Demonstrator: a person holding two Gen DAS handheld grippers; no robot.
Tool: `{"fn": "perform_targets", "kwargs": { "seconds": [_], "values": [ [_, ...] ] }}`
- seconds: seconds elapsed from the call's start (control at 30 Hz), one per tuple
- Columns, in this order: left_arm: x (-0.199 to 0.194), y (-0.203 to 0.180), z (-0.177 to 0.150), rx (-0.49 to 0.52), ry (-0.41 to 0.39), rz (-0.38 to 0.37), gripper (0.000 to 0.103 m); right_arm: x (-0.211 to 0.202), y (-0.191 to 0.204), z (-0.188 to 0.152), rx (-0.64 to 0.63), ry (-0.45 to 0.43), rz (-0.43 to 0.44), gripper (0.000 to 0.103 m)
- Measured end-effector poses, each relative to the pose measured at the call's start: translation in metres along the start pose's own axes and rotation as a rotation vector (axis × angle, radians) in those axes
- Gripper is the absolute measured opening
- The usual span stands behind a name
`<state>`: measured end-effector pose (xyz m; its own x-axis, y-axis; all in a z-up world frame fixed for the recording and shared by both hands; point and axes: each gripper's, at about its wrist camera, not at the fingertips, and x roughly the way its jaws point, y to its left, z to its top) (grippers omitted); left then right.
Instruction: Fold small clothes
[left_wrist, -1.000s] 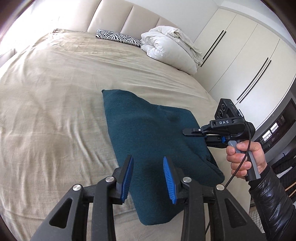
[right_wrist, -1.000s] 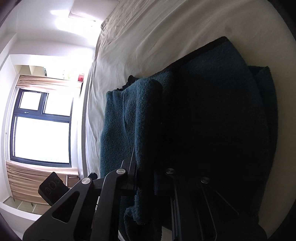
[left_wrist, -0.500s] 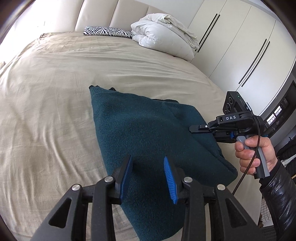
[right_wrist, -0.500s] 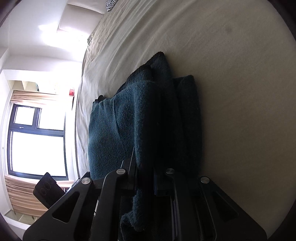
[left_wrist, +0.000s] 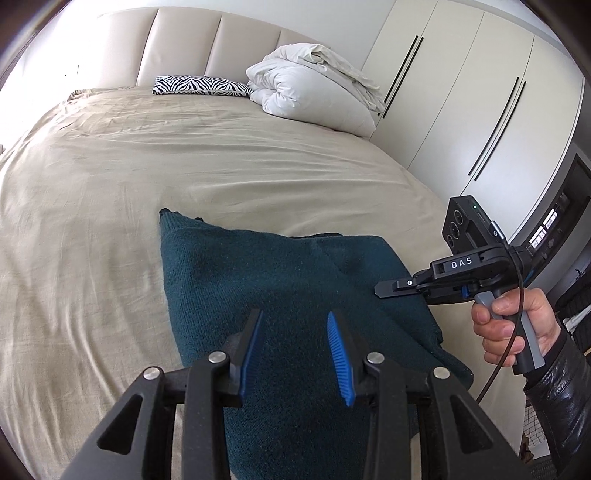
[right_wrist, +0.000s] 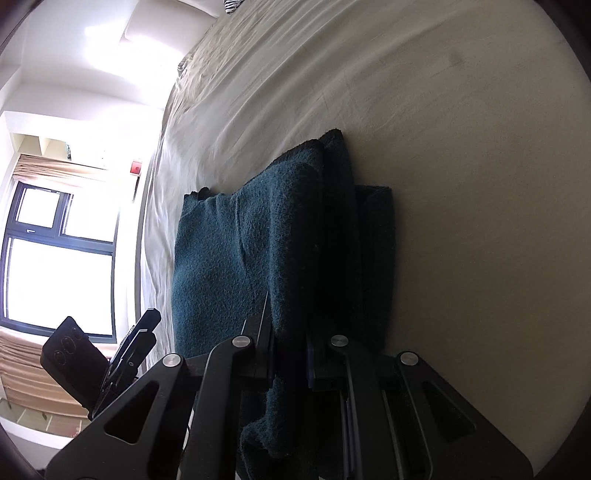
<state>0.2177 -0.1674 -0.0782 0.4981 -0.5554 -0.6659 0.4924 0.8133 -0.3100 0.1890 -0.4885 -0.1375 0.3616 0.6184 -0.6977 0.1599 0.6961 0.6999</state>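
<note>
My right gripper (right_wrist: 288, 354) pinches the folded teal garment (left_wrist: 280, 295) near the bed's (left_wrist: 110, 177) right edge to steady it; my left gripper (left_wrist: 295, 350) hovers above, jaws apart, empty.

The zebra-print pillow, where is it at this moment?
In the left wrist view the zebra-print pillow lies at the head of the bed, against the headboard, just left of the white duvet.

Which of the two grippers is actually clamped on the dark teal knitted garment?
The right gripper: its jaws pinch the dark teal knitted garment. The left gripper hangs open.
</note>
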Motion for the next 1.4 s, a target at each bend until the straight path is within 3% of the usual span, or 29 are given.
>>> {"fn": "perform_targets", "kwargs": {
  "seconds": [0.3,0.4,0.47,0.57,0.63,0.7,0.8,0.9,0.93,1.0,1.03,1.13,1.17,1.2,1.23,1.33,1.4],
  "values": [
    [0.04,-0.008,-0.013,0.071,0.073,0.06,0.038,0.008,-0.025,-0.015,0.052,-0.019,0.05,0.01],
    [0.045,-0.002,-0.016,0.067,0.072,0.049,0.039,0.009,-0.036,-0.018,0.106,-0.029,0.127,0.011],
    [0.044,-0.002,-0.016,0.073,0.077,0.049,0.039,-0.005,-0.042,-0.025,0.149,-0.067,0.148,0.013],
    [0.043,0.001,-0.017,0.055,0.078,0.042,0.039,-0.048,-0.035,-0.043,0.108,-0.205,0.03,0.017],
    [0.043,0.002,-0.018,0.049,0.073,0.043,0.039,-0.068,-0.013,-0.058,0.055,-0.245,0.101,0.017],
    [0.042,0.003,-0.019,0.043,0.068,0.045,0.039,-0.073,0.015,-0.073,-0.028,-0.223,0.174,0.017],
    [0.039,0.002,-0.022,0.043,0.069,0.047,0.039,-0.048,0.039,-0.094,-0.07,-0.121,0.185,0.017],
    [0.037,0.003,-0.023,0.051,0.076,0.041,0.039,-0.018,0.015,-0.112,-0.009,-0.062,0.1,0.017],
    [0.037,0.004,-0.023,0.054,0.078,0.036,0.039,-0.015,-0.002,-0.115,0.037,-0.064,0.112,0.01],
    [0.036,0.004,-0.025,0.067,0.075,0.03,0.039,-0.019,-0.029,-0.125,0.124,-0.1,0.214,0.005],
    [0.036,0.005,-0.026,0.072,0.071,0.028,0.039,-0.022,-0.04,-0.131,0.153,-0.115,0.223,0.0],
    [0.035,0.006,-0.03,0.078,0.056,0.025,0.039,-0.027,-0.062,-0.147,0.228,-0.171,0.287,0.0],
    [0.033,0.007,-0.031,0.079,0.052,0.032,0.039,-0.031,-0.07,-0.152,0.256,-0.198,0.276,0.0],
    [0.031,0.006,-0.032,0.077,0.049,0.035,0.039,-0.038,-0.075,-0.156,0.279,-0.236,0.178,0.0],
    [0.028,0.006,-0.032,0.076,0.048,0.034,0.039,-0.045,-0.077,-0.159,0.286,-0.26,0.148,0.0],
    [0.022,0.005,-0.033,0.071,0.04,0.032,0.039,-0.068,-0.057,-0.169,0.245,-0.335,0.166,0.009],
    [0.018,0.005,-0.033,0.051,0.035,0.023,0.043,-0.076,-0.033,-0.167,0.191,-0.361,0.243,0.009]
  ]
}}
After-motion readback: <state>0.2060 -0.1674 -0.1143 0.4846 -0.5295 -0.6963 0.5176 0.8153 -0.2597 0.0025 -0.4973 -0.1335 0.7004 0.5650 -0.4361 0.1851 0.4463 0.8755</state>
